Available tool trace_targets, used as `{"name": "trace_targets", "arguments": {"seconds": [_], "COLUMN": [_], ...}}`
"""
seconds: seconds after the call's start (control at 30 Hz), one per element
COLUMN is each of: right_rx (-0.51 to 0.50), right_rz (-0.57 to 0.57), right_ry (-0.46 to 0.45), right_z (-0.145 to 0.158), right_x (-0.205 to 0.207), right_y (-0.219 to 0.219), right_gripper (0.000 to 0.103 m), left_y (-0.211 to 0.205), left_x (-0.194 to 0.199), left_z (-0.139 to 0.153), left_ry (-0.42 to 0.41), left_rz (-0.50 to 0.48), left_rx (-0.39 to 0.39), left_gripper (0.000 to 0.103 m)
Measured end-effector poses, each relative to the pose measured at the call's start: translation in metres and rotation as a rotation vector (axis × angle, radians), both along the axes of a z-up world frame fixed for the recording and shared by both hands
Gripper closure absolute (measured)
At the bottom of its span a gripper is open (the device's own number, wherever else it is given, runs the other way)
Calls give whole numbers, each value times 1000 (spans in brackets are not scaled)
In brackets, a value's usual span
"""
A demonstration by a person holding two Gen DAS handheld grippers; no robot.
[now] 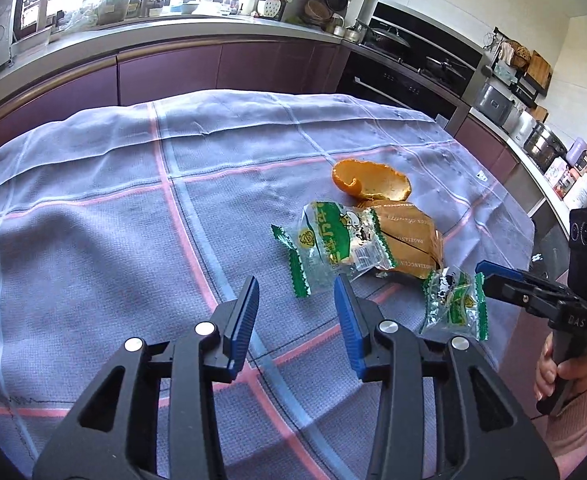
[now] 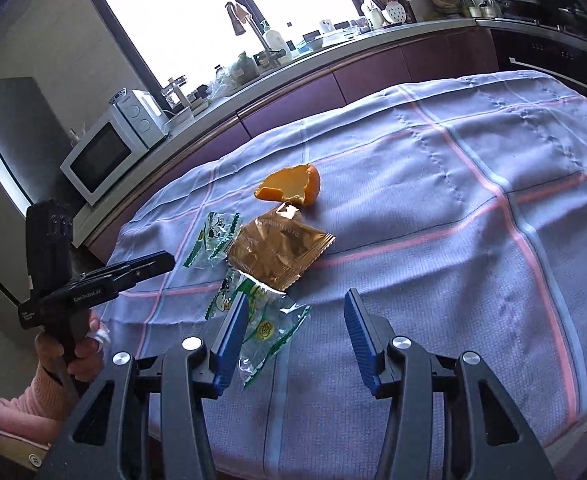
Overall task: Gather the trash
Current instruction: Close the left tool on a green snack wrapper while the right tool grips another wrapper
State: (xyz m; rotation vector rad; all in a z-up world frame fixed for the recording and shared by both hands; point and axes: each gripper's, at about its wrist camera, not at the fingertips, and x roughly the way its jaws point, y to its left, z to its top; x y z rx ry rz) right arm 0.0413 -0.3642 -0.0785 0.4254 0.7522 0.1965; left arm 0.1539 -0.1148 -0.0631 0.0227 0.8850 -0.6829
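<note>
Hands grip both tools by their handles, angled down over the cloth. Left gripper is spread and empty, just short of a green wrapper. Right gripper is spread too, its left finger beside another green wrapper. Between them lie a gold wrapper and orange peel, near the cloth's edge. Wide bare cloth lies beyond.

Orange peel, gold wrapper, two green wrappers clustered on cloth.
</note>
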Motion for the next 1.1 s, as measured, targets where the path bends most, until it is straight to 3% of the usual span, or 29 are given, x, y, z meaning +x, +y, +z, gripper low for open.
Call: {"name": "trace_targets", "arguments": {"seconds": [0.33, 0.5, 0.7, 0.93, 1.03, 1.1], "right_rx": [31, 35, 41, 44, 49, 48], "right_rz": [49, 53, 57, 66, 61, 61], "right_ry": [13, 13, 11, 13, 13, 11], "right_z": [-10, -11, -12, -12, -12, -12], "right_x": [-3, -4, -5, -5, -5, -6], "right_y": [11, 13, 14, 15, 15, 15], "right_gripper": [56, 56, 57, 69, 82, 83], "left_y": [-27, -30, -29, -16, -10, -5], "left_x": [21, 18, 9, 1, -3, -6], "left_z": [-11, -12, -10, -2, 1, 4], "left_ry": [53, 56, 35, 17, 5, -4], "left_rz": [-13, -19, -18, -6, -1, 1], "left_rx": [33, 32, 21, -11, -15, -24], "left_gripper": [64, 83, 90, 96, 96, 96]}}
